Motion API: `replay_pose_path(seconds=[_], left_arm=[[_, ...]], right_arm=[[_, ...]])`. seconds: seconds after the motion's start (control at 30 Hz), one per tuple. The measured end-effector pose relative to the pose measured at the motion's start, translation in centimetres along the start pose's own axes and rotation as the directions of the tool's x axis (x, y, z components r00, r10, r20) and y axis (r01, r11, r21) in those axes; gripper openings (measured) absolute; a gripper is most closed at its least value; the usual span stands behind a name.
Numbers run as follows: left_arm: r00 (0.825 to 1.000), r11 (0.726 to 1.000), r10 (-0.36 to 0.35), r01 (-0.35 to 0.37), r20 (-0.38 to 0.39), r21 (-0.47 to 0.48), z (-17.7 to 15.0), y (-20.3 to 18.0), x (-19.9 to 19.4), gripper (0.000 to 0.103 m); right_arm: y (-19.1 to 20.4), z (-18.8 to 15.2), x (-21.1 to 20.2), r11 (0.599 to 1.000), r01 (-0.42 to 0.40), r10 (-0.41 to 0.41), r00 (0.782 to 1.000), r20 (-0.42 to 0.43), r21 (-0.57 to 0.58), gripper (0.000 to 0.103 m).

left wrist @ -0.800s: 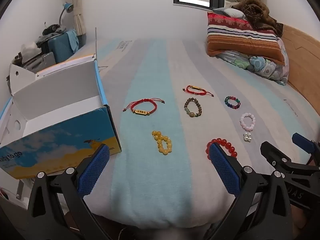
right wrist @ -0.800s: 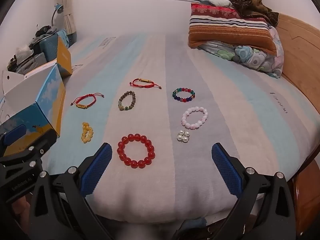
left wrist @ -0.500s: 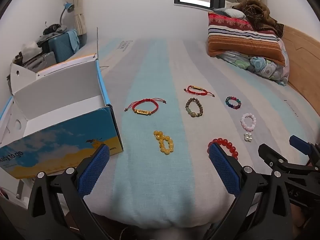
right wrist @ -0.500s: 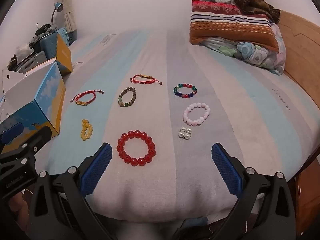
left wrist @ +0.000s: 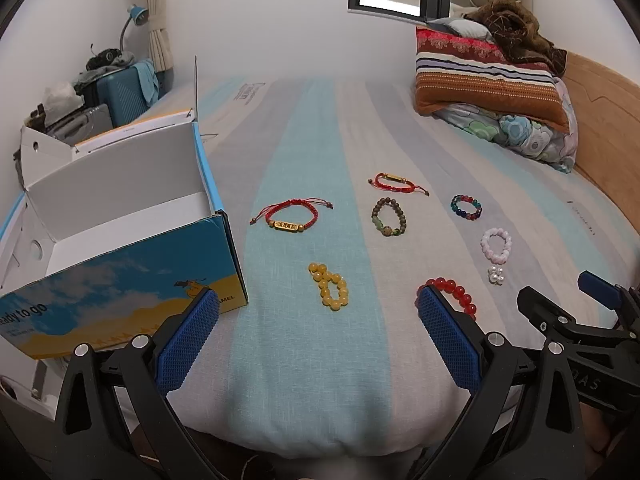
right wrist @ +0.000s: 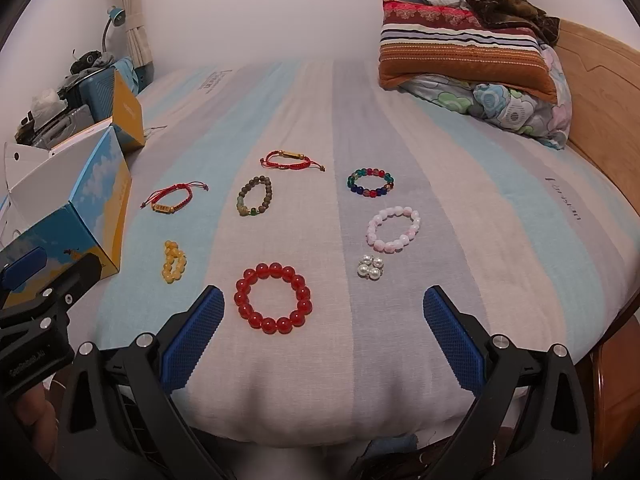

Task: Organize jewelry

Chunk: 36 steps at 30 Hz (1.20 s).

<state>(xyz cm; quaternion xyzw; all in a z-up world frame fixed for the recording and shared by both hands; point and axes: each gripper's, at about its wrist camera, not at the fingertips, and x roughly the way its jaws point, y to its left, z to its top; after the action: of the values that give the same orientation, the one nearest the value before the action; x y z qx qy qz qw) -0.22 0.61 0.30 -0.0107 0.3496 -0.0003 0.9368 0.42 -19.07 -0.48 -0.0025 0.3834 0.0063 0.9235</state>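
Note:
Several bracelets lie on the striped bed. Nearest are a yellow bead bracelet (left wrist: 329, 286), a red bead bracelet (right wrist: 273, 297) and a small pearl cluster (right wrist: 370, 267). Behind them lie a red cord bracelet with a gold bar (left wrist: 291, 217), a brown-green bead bracelet (left wrist: 387, 222), a second red cord bracelet (right wrist: 291, 159), a multicolour bead bracelet (right wrist: 371, 182) and a pink bead bracelet (right wrist: 394, 228). An open blue cardboard box (left wrist: 132, 264) stands at the left. My left gripper (left wrist: 318, 340) is open and empty above the bed's near edge. My right gripper (right wrist: 324, 336) is open and empty just short of the red bead bracelet.
Stacked pillows (left wrist: 486, 80) and a wooden headboard (left wrist: 604, 120) are at the right. A suitcase with clutter (left wrist: 120, 88) stands beyond the box at the left. The bed's near edge (right wrist: 320, 432) drops off just below the grippers.
Both grippers have moved slightly forward and tilted down towards the bracelets. Nothing on the bed has moved.

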Motion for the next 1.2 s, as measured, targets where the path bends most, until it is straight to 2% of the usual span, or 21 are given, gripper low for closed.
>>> replay_pose_path(seconds=[0.43, 1.2], left_arm=[[1.000, 1.000, -0.002, 0.002, -0.002, 0.028, -0.12, -0.49, 0.33, 0.097], [1.000, 1.000, -0.018, 0.018, -0.016, 0.014, -0.44, -0.23, 0.41, 0.097]], right_arm=[[-0.18, 0.04, -0.27, 1.000, 0.009, -0.009, 1.000, 0.003, 0.003, 0.096], [-0.27, 0.14, -0.37, 1.000, 0.006, -0.006, 1.000, -0.001, 0.013, 0.096]])
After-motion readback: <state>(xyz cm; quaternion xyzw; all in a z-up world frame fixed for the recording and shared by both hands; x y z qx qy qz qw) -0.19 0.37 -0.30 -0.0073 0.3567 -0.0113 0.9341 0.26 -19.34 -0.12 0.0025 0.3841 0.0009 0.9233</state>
